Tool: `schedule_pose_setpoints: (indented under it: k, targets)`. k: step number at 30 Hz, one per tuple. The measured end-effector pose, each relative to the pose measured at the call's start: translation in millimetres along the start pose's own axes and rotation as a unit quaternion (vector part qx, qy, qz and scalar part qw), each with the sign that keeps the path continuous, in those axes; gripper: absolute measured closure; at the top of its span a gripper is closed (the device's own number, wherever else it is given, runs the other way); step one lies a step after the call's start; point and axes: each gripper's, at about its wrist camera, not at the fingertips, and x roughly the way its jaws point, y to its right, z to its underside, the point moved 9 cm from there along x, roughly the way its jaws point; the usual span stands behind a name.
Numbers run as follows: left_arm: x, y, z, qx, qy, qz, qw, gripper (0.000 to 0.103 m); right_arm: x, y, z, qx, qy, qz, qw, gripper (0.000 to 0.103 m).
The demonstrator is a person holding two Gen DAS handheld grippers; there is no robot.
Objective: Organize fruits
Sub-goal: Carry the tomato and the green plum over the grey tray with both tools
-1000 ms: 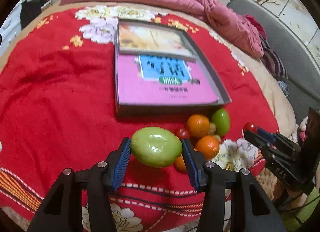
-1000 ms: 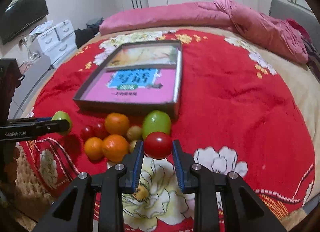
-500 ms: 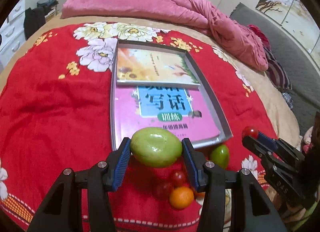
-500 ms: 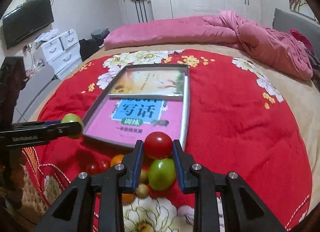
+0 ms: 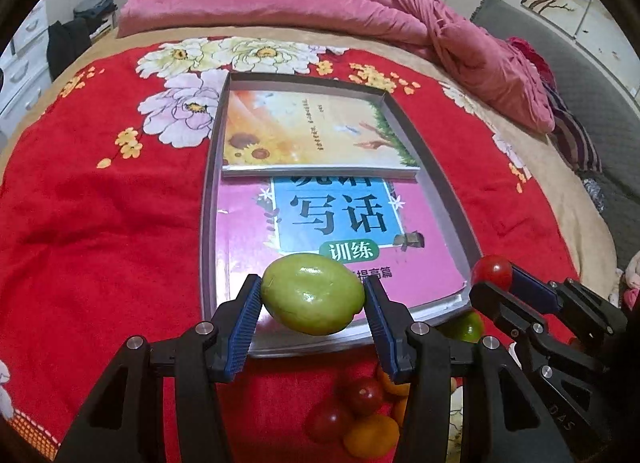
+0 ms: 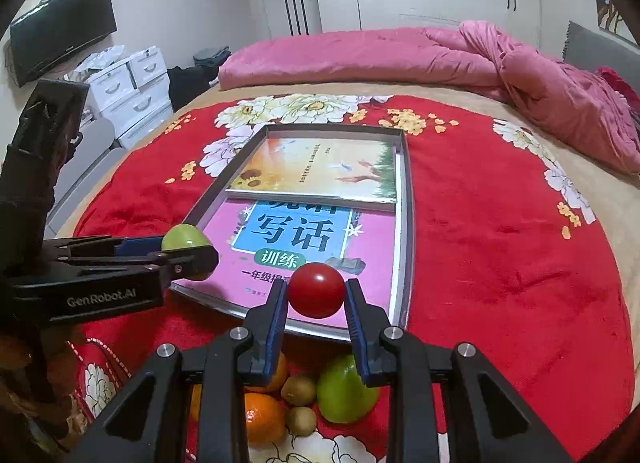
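My left gripper (image 5: 313, 305) is shut on a large green fruit (image 5: 313, 294) and holds it above the near edge of the grey tray (image 5: 206, 231). My right gripper (image 6: 316, 297) is shut on a red tomato (image 6: 317, 289), also above the tray's near edge (image 6: 405, 223). The right gripper with its tomato (image 5: 491, 271) shows at the right of the left wrist view. The left gripper with the green fruit (image 6: 185, 238) shows at the left of the right wrist view. Loose fruit lies on the red blanket in front of the tray: oranges (image 6: 262, 417), a green fruit (image 6: 345, 393), small red fruits (image 5: 362, 395).
The tray holds a pink book (image 5: 332, 223) and a sunflower-cover book (image 5: 312, 135). The red floral blanket (image 5: 92, 203) covers a round bed, with a pink quilt (image 6: 400, 59) at the far side. White drawers (image 6: 128, 91) and a TV (image 6: 60, 39) stand at left.
Both grippers have risen and moved forward from over the fruit pile to above the tray's near edge, each still gripping its fruit.
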Motion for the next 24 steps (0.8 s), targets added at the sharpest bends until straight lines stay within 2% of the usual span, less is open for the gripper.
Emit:
schedule_pose_setpoints:
  k: [11, 24]
  targets:
    - [23.8, -10.5, 12.9, -0.005, -0.023, -0.013, 0.9996, 0.050, 25.1, 6.8, 8.6, 0.008, -0.034, 0.002, 0.999, 0.074]
    - [24.0, -8.7, 12.9, 0.002, -0.018, -0.013, 0.9998, 0.050, 39.1, 11.8, 17.4, 0.019, -0.064, 0.009, 0.998, 0.073]
